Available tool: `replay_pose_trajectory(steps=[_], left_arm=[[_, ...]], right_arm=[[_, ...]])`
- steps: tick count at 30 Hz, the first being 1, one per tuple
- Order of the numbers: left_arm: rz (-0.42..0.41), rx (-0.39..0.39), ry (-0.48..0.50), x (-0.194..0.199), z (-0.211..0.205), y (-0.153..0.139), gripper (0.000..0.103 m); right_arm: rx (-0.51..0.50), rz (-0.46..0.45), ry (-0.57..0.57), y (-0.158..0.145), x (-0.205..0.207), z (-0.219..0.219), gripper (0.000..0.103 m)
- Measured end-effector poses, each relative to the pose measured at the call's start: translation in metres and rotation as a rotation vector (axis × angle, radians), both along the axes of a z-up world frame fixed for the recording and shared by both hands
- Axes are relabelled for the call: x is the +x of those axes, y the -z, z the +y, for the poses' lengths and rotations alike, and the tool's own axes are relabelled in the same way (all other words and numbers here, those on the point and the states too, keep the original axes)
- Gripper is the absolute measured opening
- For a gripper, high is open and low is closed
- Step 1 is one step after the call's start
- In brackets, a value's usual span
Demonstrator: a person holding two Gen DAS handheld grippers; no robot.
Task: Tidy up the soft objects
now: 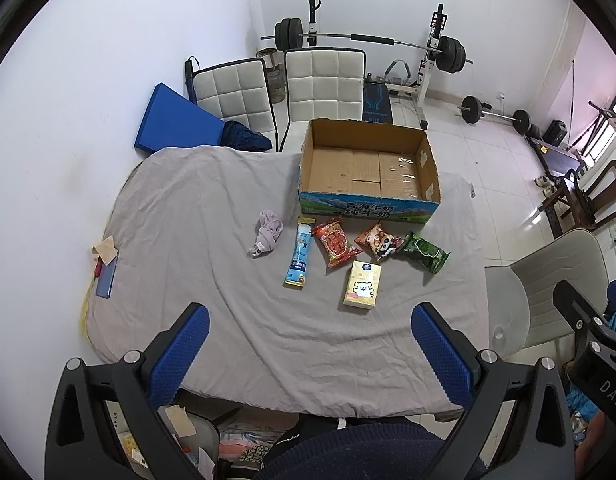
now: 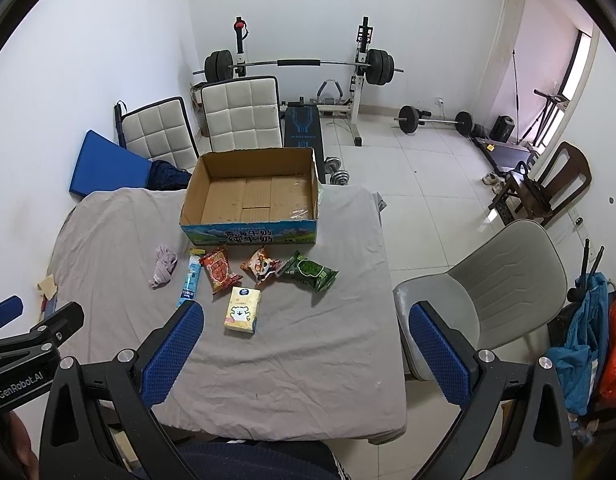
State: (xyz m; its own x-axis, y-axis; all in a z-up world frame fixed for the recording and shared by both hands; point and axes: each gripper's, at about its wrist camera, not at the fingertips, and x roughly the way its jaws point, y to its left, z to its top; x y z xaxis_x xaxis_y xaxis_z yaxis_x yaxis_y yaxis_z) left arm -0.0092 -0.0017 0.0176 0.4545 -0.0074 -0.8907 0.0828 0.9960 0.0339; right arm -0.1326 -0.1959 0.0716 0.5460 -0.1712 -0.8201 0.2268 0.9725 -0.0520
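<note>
Corrugated box point(image 1: 369, 168) rectangular | glossy crinkled packets point(image 1: 335, 241) | cloth point(image 1: 188, 216) wrinkled

Four snack packets point(image 1: 334, 241), one tissue pack point(image 1: 362, 289), one cloth point(image 1: 266, 233), one box point(image 1: 369, 168).

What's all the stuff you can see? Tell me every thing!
box: 1, brown card with blue front, back of table, nothing inside
cloth: 1, lilac, crumpled, left of the packs
tube pack: 1, light blue, beside cloth
red pack: 1, red, before box
orange pack: 1, orange, right of red pack
green pack: 1, green, rightmost
tissue pack: 1, yellow-white, nearest
sheet: 1, grey, covering table
phone: 1, blue, table's left edge
padded chairs: 2, white, behind table
barbell rack: 1, black weights, far wall
grey chair: 1, right of table
left gripper: 1, blue pads, open
right gripper: 1, blue pads, open
</note>
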Motion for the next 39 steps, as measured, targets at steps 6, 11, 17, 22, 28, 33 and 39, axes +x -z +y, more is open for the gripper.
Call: replay_pose_trajectory(steps=[6, 11, 17, 22, 28, 33, 39], left_arm=[[0.0, 0.002, 0.001, -0.0002, -0.0013, -0.0003, 0.103], [0.0, 0.001, 0.0, 0.0004, -0.0021, 0.0002, 0.103], [-0.002, 0.0, -0.002, 0.0002, -0.0032, -0.0001, 0.103], [-0.002, 0.0, -0.001, 0.0, -0.0044, -0.0001, 0.103], [-0.002, -0.001, -0.002, 0.0007, -0.0036, -0.0002, 0.103], [-0.003, -0.001, -0.002, 0.0006, -0.0036, -0.0003, 0.103], [0.001, -0.003, -0.001, 0.0007, -0.0053, -0.0007, 0.103]], right_arm=[[0.0, -0.004, -0.003, -0.0011, -0.0008, -0.0001, 0.103], [0.002, -0.005, -0.008, -0.0026, 0.0008, -0.001, 0.103], [0.004, -0.007, -0.011, -0.0031, 0.0029, -0.0014, 0.103], [0.004, -0.014, -0.014, -0.0043, 0.0025, -0.0028, 0.103], [0.009, -0.012, -0.018, -0.0039, 0.0022, -0.004, 0.103], [0.008, -0.016, -0.021, -0.0041, 0.0018, -0.004, 0.103], [0.009, -0.012, -0.022, -0.0031, 0.0023, -0.0031, 0.103]])
